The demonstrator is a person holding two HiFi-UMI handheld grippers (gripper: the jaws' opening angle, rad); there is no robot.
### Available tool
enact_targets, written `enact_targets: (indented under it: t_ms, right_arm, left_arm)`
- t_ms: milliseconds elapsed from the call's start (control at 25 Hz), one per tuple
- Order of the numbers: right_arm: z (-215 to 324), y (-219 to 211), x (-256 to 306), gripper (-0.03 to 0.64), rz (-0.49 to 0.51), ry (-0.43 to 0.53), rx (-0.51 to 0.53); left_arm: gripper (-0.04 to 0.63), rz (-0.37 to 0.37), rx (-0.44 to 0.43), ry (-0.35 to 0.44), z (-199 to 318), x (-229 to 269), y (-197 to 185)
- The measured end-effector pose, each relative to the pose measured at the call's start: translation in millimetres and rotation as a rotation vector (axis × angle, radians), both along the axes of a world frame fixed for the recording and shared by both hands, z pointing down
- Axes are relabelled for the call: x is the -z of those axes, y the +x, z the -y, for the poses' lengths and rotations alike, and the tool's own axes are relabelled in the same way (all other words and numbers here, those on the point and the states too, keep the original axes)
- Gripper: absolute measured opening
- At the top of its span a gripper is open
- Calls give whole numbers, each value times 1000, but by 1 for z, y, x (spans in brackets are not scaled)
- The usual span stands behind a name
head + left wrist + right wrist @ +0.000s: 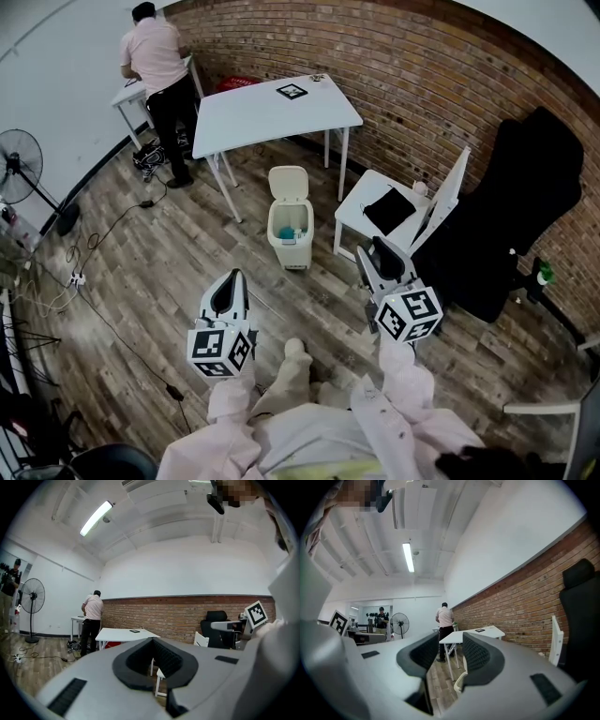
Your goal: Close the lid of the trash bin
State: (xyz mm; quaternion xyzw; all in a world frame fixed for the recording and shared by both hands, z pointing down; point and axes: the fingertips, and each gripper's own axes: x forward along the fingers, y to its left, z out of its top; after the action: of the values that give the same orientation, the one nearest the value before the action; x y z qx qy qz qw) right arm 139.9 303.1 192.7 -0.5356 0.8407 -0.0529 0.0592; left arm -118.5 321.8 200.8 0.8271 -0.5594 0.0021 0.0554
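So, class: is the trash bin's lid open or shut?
Open. The lid stands upright behind the trash bin, and the head view looks into its interior, where something blue lies.

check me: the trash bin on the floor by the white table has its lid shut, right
No, the lid of the trash bin is up, open; the head view shows it. It does stand on the floor by the white table.

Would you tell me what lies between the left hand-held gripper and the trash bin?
Only bare wooden floor; the head view shows nothing else between the left hand-held gripper and the trash bin.
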Motion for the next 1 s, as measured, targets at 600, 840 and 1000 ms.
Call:
enact_targets:
  t_ms: [600,840,1000]
  right_arm:
    - [110,-10,-29,212,8,-52,-53]
    - [163,-24,-35,212,15,-76,-82]
    - [195,-31,-39,212,14,-92,-97]
  left_arm:
    - [-6,-7,-18,-75,111,-33,-13]
    - [-6,-14,-26,-105,168,-41,-32]
    - [-6,-16,-32,-118,202,-47,-42]
